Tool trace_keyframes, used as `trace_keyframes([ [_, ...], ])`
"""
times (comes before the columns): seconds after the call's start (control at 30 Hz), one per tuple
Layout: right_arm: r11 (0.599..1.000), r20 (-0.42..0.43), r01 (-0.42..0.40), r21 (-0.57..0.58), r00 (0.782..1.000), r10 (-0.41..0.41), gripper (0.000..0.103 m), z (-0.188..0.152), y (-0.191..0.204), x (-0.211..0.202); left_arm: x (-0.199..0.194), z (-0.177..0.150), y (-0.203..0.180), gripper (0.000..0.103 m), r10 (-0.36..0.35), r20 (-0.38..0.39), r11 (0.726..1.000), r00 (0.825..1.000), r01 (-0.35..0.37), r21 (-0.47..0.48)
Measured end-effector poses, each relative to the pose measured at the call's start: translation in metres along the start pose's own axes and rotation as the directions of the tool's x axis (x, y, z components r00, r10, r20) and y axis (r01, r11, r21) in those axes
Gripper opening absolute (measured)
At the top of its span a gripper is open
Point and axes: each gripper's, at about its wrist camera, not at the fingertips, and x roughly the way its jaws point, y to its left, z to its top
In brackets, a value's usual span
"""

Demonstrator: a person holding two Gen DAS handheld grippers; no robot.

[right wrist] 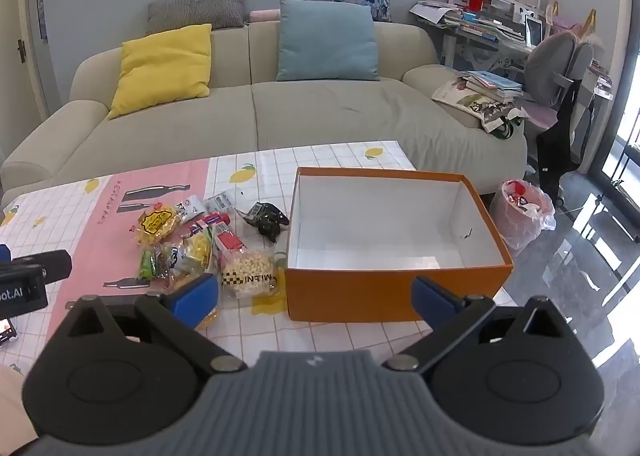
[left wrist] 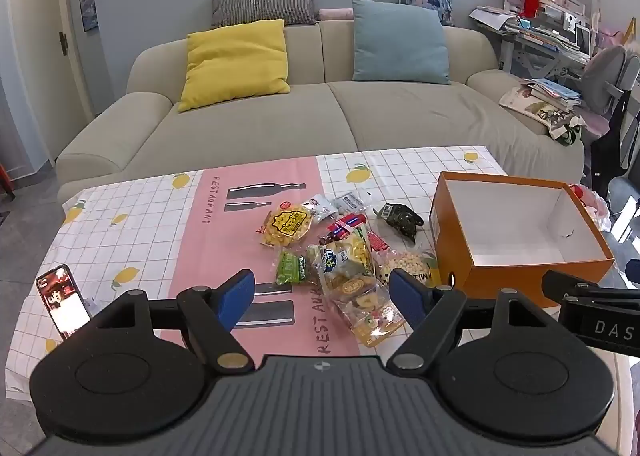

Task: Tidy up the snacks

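The left gripper's fingers [left wrist: 240, 294] stood spread wide with nothing between them, and so did the right gripper's fingers [right wrist: 196, 298]; both hung above the counter [left wrist: 132, 216], short of the box [right wrist: 396, 296].

The snacks [left wrist: 340, 252] lay in one loose heap just left of the box, none yet inside it. Nearest, left of the box's front corner, a clear bag of dried fruit [left wrist: 360, 296] overlapped a small green packet [left wrist: 290, 270] and the puffed-corn bag [right wrist: 250, 276], which lay almost touching the box wall. Closing on that slick film could drag a neighbour along or let the bag slip out, I judged, since the packs lay across one another.

Further back from the box front, the round yellow pack [left wrist: 286, 225] and a dark packet [right wrist: 268, 220] sat close together; reaching over the heap for them might scatter the nearer bags. A phone [left wrist: 64, 300], far left of the box, stood near the counter edge and could be knocked off by a wide swing.
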Motion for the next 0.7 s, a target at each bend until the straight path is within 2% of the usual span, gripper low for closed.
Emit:
trace_keyframes([
  [0.7,1.000,-0.024,0.001,0.008,1.000,-0.001,0.100,0.0001,-0.0003,0.0040,0.0000,-0.0015,-0.0015,0.090,0.001,-0.003,1.000,1.000,-0.001,-0.001],
])
